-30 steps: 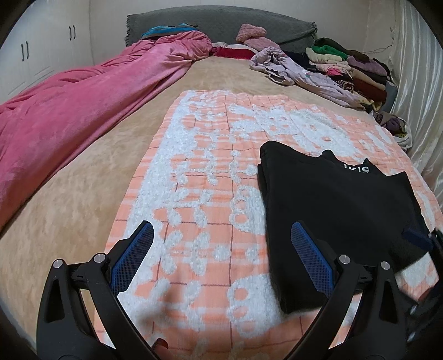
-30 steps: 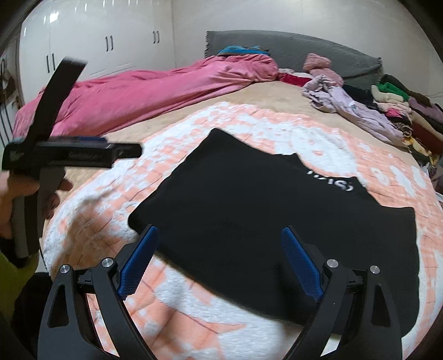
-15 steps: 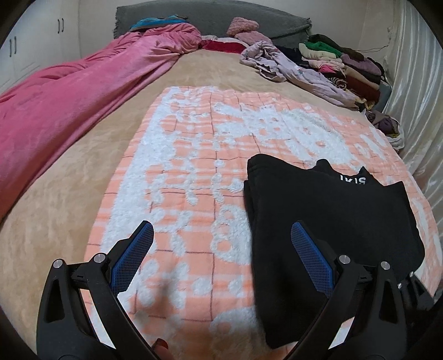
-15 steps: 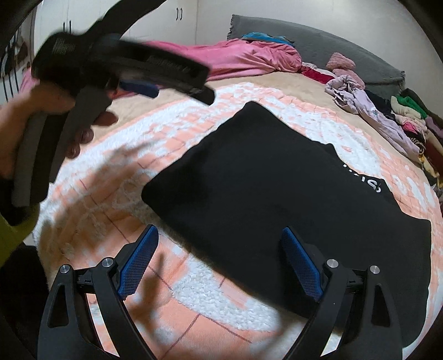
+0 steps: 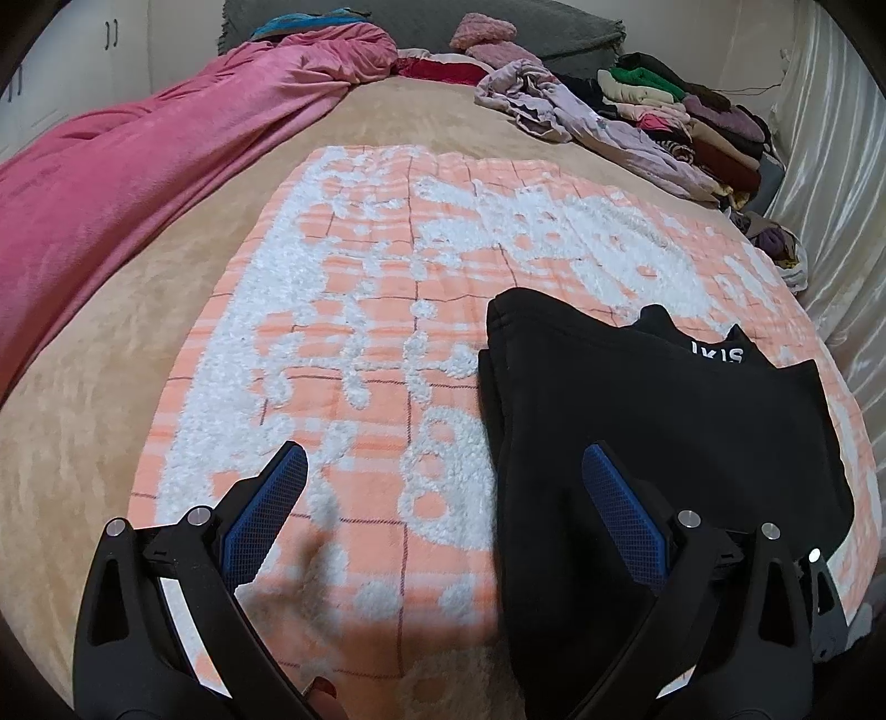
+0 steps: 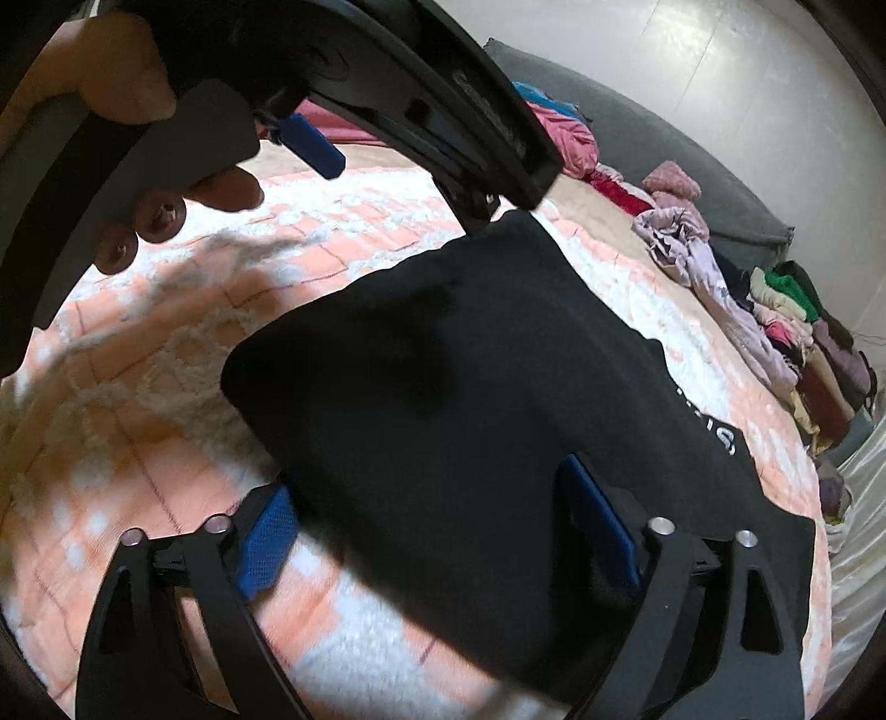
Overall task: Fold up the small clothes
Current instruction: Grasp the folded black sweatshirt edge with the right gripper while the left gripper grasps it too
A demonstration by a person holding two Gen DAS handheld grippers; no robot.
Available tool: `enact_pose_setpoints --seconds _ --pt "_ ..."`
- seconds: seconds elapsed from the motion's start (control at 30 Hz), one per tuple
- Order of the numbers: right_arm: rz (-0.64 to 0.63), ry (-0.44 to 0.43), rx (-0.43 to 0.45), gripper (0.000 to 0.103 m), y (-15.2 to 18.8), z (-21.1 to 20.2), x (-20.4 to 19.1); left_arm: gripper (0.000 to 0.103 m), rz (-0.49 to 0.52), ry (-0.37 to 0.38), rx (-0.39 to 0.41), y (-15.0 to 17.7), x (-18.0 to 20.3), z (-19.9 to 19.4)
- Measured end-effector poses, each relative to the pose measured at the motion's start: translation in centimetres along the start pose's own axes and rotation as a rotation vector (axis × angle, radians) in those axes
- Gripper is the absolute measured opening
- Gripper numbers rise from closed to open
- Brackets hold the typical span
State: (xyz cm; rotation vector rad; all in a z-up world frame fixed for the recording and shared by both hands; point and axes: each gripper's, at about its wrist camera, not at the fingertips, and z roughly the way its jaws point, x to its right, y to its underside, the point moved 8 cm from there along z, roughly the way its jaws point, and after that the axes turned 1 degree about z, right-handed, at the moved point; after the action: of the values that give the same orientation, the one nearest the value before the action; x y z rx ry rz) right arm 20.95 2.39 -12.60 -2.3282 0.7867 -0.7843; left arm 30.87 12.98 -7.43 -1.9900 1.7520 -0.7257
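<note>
A folded black garment (image 5: 653,421) with white lettering lies on the orange-and-white blanket (image 5: 354,310); it also shows in the right wrist view (image 6: 470,387). My left gripper (image 5: 443,493) is open and empty, low over the blanket, with its right finger over the garment's left edge. My right gripper (image 6: 437,531) is open, its fingers straddling the garment's near edge close to the cloth. The left gripper, held by a hand, crosses the top left of the right wrist view (image 6: 310,144).
A pink duvet (image 5: 138,166) lies along the left of the bed. A lilac garment (image 5: 587,122) and a stack of folded clothes (image 5: 692,122) sit at the far right by the grey headboard (image 5: 498,22). A white curtain (image 5: 830,166) hangs at the right.
Both grippers have moved down and closer to the garment. The left gripper now looms large at the top left of the right wrist view. Both stay open.
</note>
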Motion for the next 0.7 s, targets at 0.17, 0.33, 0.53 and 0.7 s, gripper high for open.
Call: enact_pose_setpoints --seconds 0.17,0.33,0.53,0.7 --pt "0.035 -0.017 0.059 0.03 -0.6 -0.9 1.3 0.093 0.0 0.03 -0.018 -0.3 0.6 0.9" --pt "0.131 -0.094 0.1 0.014 -0.8 -2.2 2.3 0.093 -0.017 0.07 -0.057 -0.3 1.2 2.2" --pt "0.243 -0.197 0.108 0.011 -0.5 -3.0 3.6 0.091 -0.085 0.208 -0.131 0.5 2.8 3.9" --pt "0.257 -0.211 0.117 0.01 -0.6 -3.5 3.8 0.065 -0.1 0.252 -0.161 1.1 4.3 4.7"
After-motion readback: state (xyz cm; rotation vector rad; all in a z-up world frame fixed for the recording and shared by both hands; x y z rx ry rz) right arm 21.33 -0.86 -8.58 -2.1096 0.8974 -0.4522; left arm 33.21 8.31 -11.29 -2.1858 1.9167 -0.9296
